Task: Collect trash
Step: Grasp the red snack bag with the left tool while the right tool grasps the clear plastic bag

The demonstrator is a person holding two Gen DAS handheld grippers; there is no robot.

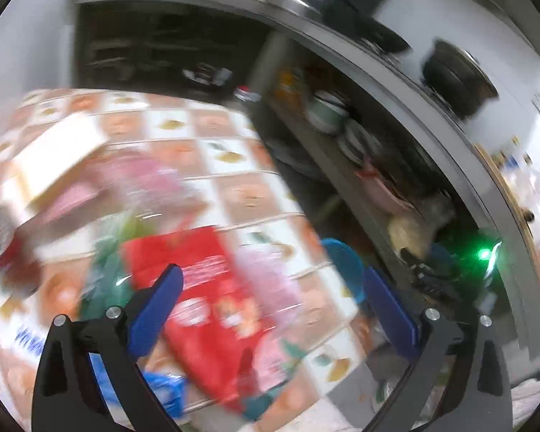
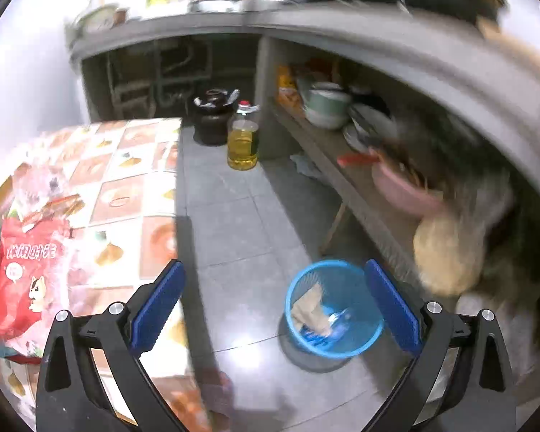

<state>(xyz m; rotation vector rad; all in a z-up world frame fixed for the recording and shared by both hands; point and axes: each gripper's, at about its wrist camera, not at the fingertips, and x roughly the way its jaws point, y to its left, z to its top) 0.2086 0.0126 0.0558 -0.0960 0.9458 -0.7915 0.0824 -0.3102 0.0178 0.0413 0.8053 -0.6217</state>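
Left gripper (image 1: 271,288) spread wide, blue-padded fingers (image 1: 154,309) well apart, nothing between them. Below it, badly blurred: a desk (image 1: 241,165) under an orange-and-white patterned oilcloth, strewn with trash. Among it a red plastic snack bag with white print (image 1: 205,298), a pale flat cardboard box (image 1: 57,154) further back on the left, pink crinkled wrappers (image 1: 151,180) between the two, something blue and crumpled (image 1: 165,388) at the near edge (too smeared to name). Past the desk's right edge, the rim of a blue plastic mesh wastebasket (image 1: 345,262), just beside the right finger.

Right gripper (image 2: 273,298) likewise fully spread, empty, hanging over a grey tiled floor (image 2: 230,223). Between its fingers (image 2: 392,309), down on the floor, the same blue wastebasket (image 2: 333,309), upright, holding a crumpled tan paper piece (image 2: 307,309) and a few small bluish scraps. To the left, the patterned desk (image 2: 126,194) with the red snack bag (image 2: 25,280) lying near its left side, a cartoon animal printed on it, other wrappers (image 2: 46,187) behind.

Further back on the floor: a clear plastic jug of yellow oil with a red cap (image 2: 243,136), touching or just beside a dark brown glazed crock (image 2: 212,118). On the right, a low grey concrete shelf (image 2: 327,158) carrying stacked bowls and plates (image 2: 327,108) and a pink plastic basin (image 2: 403,190). Blurred tan-and-dark shape (image 2: 450,248) at the right (cannot tell what).
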